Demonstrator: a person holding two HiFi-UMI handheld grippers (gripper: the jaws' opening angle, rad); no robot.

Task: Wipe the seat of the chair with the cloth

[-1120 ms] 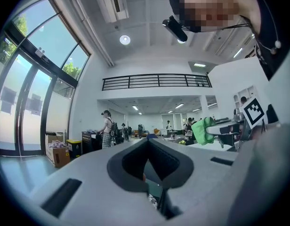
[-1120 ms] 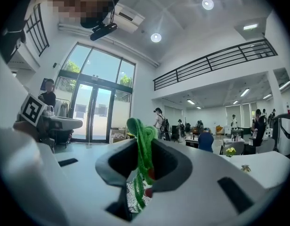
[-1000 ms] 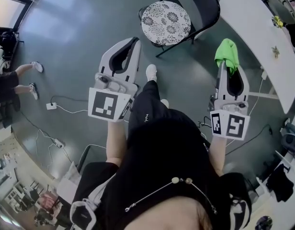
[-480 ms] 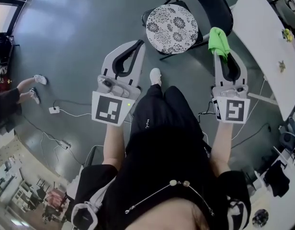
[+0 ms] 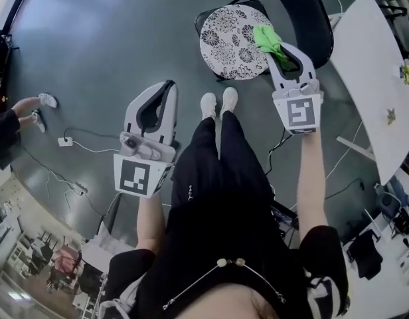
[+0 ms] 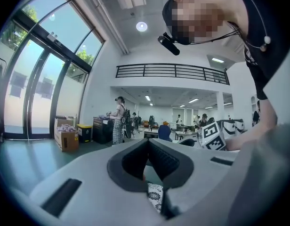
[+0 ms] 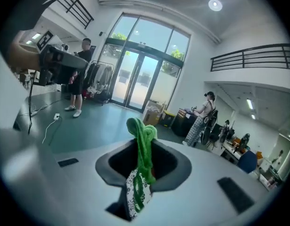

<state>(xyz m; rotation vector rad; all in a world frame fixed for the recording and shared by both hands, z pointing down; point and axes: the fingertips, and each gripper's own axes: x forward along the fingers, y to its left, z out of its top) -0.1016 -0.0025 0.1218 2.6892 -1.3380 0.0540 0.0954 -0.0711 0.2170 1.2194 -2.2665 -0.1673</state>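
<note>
Over the right part of the chair's patterned seat (image 5: 226, 35), the right gripper (image 5: 279, 53) has its jaws clamped on the green cloth (image 5: 267, 37), which bunches past the tips; contact with the seat cannot be confirmed. The left gripper (image 5: 166, 90) hangs well apart above the floor (image 5: 91, 45), jaw tips together, nothing between them.

Cloth (image 5: 269, 40): bright green and bunched into a twisted wad, it is being pinched in the right claw (image 5: 277, 52), with one end sticking up past the tips and the other hanging down.
Cloth position: it is hanging over the right part of the seat, near the backrest; contact with the seat cannot be told.
Seat (image 5: 228, 35): a round cushion in a black-and-white flower print, lying flat and bare apart from the cloth over it.
Chair (image 5: 304, 12): black frame and dark backrest, standing upright on the floor just beside the white surface (image 5: 364, 65).
</note>
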